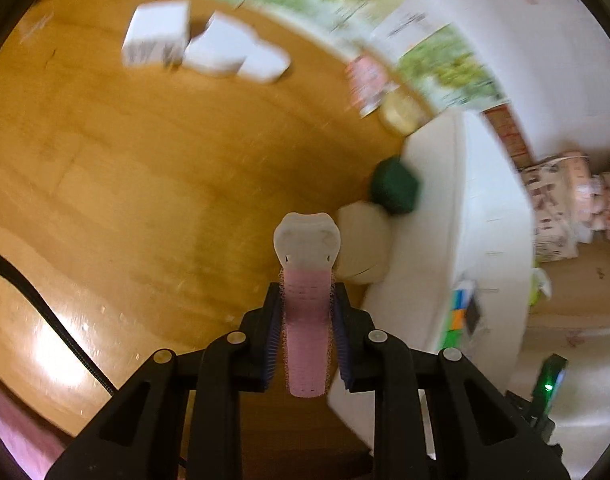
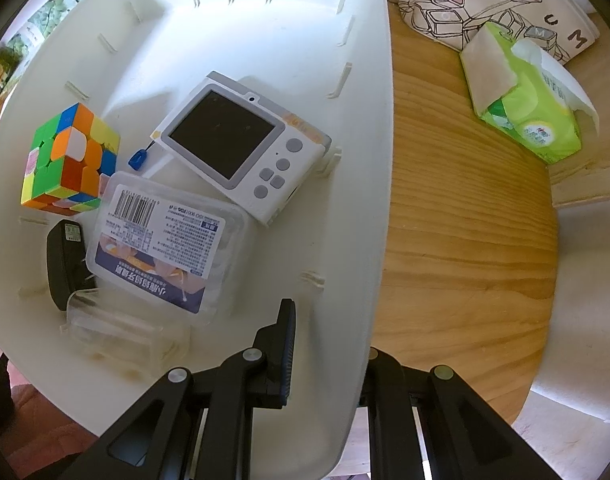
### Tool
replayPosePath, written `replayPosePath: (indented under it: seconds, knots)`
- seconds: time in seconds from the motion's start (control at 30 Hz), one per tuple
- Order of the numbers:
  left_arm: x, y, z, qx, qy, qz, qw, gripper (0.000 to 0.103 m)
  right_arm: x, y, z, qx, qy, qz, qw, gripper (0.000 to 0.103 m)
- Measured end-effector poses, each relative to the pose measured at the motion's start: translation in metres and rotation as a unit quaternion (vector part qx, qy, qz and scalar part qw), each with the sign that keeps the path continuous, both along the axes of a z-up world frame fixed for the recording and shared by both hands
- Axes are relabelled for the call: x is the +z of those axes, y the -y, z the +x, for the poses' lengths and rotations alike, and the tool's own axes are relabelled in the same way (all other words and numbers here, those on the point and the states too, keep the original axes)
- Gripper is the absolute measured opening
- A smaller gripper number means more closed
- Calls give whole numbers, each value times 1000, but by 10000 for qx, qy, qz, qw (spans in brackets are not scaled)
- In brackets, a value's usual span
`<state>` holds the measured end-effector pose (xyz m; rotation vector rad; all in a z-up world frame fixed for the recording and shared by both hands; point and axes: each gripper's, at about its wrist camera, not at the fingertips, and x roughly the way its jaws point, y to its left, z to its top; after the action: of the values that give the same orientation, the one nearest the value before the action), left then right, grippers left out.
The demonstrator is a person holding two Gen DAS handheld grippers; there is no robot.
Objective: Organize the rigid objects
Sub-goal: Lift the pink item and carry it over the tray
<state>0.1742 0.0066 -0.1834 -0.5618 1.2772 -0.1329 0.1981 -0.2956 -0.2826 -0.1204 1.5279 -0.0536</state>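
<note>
I see my left black two-finger gripper w/ blue ribbed pads (image 1: 307,320) clamped on a pink-handled item w/ a white head (image 1: 307,280), held above the tabletop, pointing fwd. My right black two-finger gripper (image 2: 329,352) straddles the white plastic bin's wall (image 2: 369,200), one finger inside, one outside, jaws closed on it.

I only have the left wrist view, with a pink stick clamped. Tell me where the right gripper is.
Observer: The right gripper straddles the white plastic bin at its wall: one finger is inside and the other is hidden behind the wall.
Operator: List what's in the bin.
Observer: A white handheld device with a dark screen, a clear plastic box with a barcode label, a multicoloured puzzle cube and a black adapter.
Operator: Name a free spot.
Observer: The bin floor beyond the device looks bare.
</note>
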Motion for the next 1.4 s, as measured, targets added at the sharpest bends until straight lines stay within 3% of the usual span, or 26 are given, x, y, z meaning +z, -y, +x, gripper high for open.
replayPosePath:
  seconds: [0.13, 0.23, 0.43, 0.77, 1.4]
  knots:
    - [28, 1, -2, -78, 844, -34, 9964, 25, -1, -2, -1, 18, 8, -8, 10000, 16]
    - [50, 3, -4, -127, 1505, -181, 9884, 25, -2, -2, -1, 16, 14, -1, 10000, 16]
    - [71, 19, 6, -348, 2114, -200, 9766, 25, -3, 0, -5, 0, 35, 47, 10000, 16]
    - [93, 52, -2, -1054, 2375, -256, 9653, 25, -2, 2, -9, 13, 76, 74, 9999, 16]
    - [94, 128, -22, -2453, 2289, 77, 9420, 26, 4, 9, -10, -49, 143, 184, 9997, 16]
